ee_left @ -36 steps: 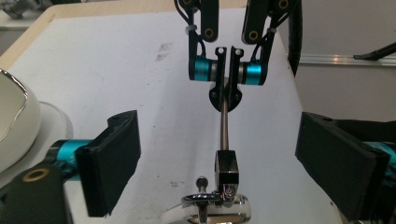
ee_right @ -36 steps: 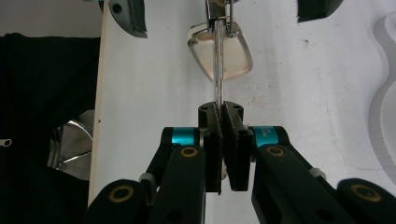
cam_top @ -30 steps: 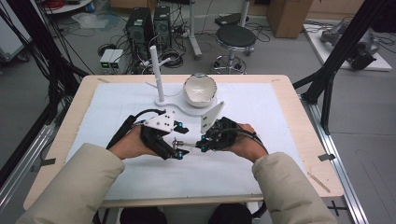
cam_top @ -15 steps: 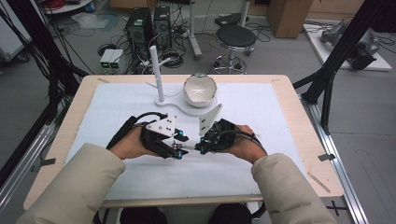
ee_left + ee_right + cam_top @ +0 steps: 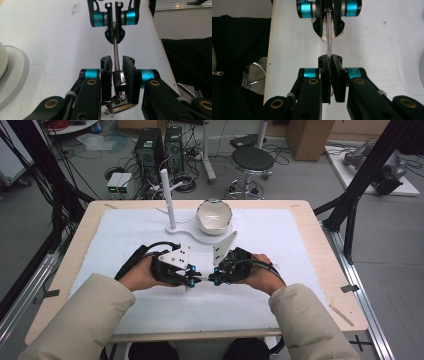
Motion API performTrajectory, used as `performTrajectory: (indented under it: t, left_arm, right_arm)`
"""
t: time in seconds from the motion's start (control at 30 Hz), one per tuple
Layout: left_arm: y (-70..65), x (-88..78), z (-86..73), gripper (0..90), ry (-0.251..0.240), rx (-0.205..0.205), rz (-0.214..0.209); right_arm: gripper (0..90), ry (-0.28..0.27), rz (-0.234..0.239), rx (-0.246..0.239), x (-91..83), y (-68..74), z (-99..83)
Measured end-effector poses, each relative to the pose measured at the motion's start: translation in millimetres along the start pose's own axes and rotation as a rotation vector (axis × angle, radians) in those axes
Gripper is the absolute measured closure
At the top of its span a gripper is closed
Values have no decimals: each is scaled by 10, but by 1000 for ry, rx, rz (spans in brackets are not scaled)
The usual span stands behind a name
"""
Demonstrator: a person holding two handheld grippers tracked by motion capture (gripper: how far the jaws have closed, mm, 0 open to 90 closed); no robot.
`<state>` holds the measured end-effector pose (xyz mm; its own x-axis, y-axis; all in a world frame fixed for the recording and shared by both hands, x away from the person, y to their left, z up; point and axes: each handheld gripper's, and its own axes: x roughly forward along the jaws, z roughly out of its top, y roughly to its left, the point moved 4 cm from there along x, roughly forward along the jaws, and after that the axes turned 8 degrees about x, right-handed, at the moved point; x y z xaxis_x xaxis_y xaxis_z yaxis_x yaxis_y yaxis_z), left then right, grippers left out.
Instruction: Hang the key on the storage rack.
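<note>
Rod (image 5: 115,53) spans between left gripper (image 5: 117,65), just closed on its chrome end, and right gripper (image 5: 331,65), clamped tight.

Glossy metal rod (image 5: 116,53), matt white cloth (image 5: 280,235)

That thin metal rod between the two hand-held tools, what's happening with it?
A person holds a gripper in each hand over the white mat. The right gripper is clamped on one end of the rod. The left gripper has just closed its jaws on the other end, by a shiny metal fitting. A white bowl sits behind, untouched.
</note>
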<state>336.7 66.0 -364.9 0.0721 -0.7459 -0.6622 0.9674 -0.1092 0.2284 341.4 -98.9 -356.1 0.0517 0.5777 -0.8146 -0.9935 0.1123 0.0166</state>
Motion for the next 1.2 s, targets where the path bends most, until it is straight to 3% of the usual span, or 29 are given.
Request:
performTrajectory:
  t: [0.3,0.63,0.7,0.73,0.77,0.87,0.93,1.0,1.03,1.2]
  left_arm:
    - [15,-2,-3,806,6,1,12]
    - [23,-9,-32,808,-20,-37,19]
    - [29,-21,-43,808,-25,-44,26]
    - [33,-31,-49,808,-22,-50,40]
    - [41,-46,-58,808,-23,-55,45]
    - [63,-104,-81,808,-34,-76,79]
    - [87,-152,-102,808,-50,-92,106]
    - [119,-198,-130,808,-72,-125,127]
    - [136,-217,-144,808,-86,-146,146]
    - [217,-354,-225,808,-128,-222,229]
  right_arm:
    - [872,-16,-5,11,-23,-10,-4]
    - [835,-54,5,8,-65,-29,-8]
    - [710,-74,-1,14,-67,-38,-11]
    - [535,-111,0,16,-69,-46,-12]
    - [406,-139,-28,35,-75,-61,-17]
    - [109,-177,-75,128,-84,-145,-71]
    - [97,-211,-110,157,-119,-188,-123]
    - [8,-267,-135,192,-159,-223,-167]
    - [5,-286,-161,208,-179,-241,-192]
    - [4,-359,-200,260,-281,-282,-349]
